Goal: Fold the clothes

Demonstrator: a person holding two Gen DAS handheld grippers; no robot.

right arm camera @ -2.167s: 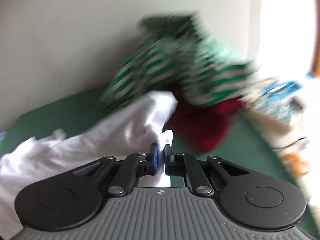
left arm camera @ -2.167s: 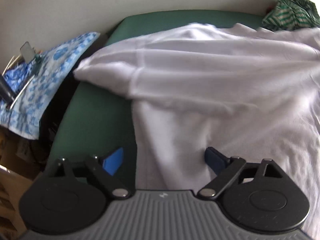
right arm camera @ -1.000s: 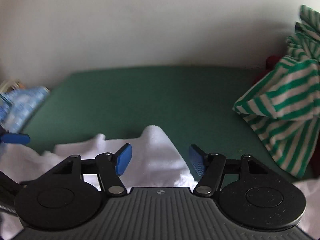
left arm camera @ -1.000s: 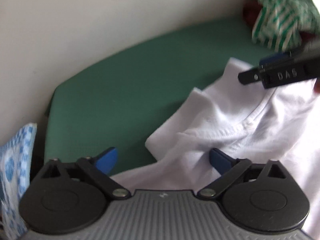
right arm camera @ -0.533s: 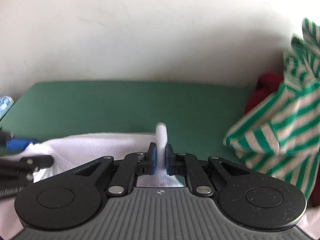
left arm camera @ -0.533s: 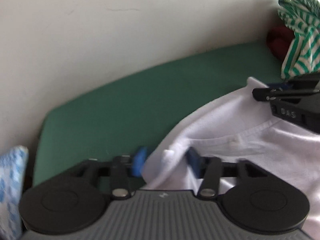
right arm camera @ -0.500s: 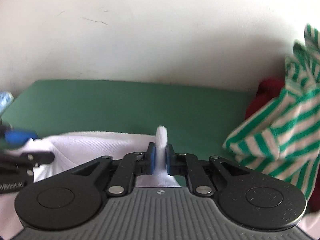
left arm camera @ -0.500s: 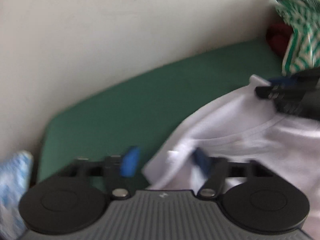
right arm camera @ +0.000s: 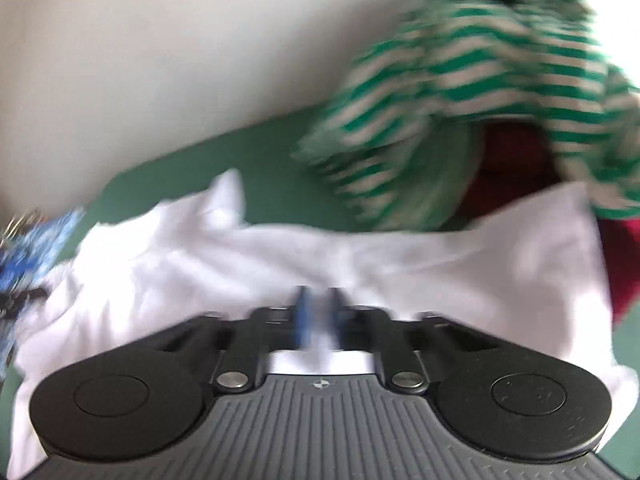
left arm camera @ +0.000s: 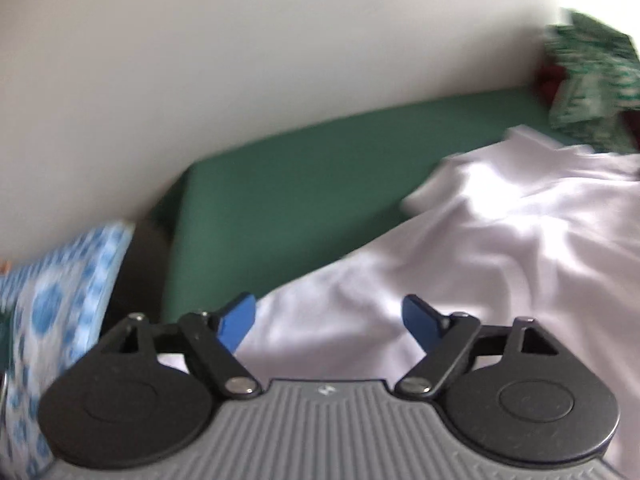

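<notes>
Looking through the left wrist view, the left gripper has its blue pads spread wide but closing in, hovering over the white shirt that fills the lower right on the green surface. Blue patterned cloth sits lower left. Right wrist view is blurry: the right gripper is pinched tight on white shirt fabric at center, striped garment upper right.

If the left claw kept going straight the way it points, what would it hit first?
Most likely the white shirt, which lies right between and ahead of the left claw as its jaws close; depth is uncertain in this blurred view.
</notes>
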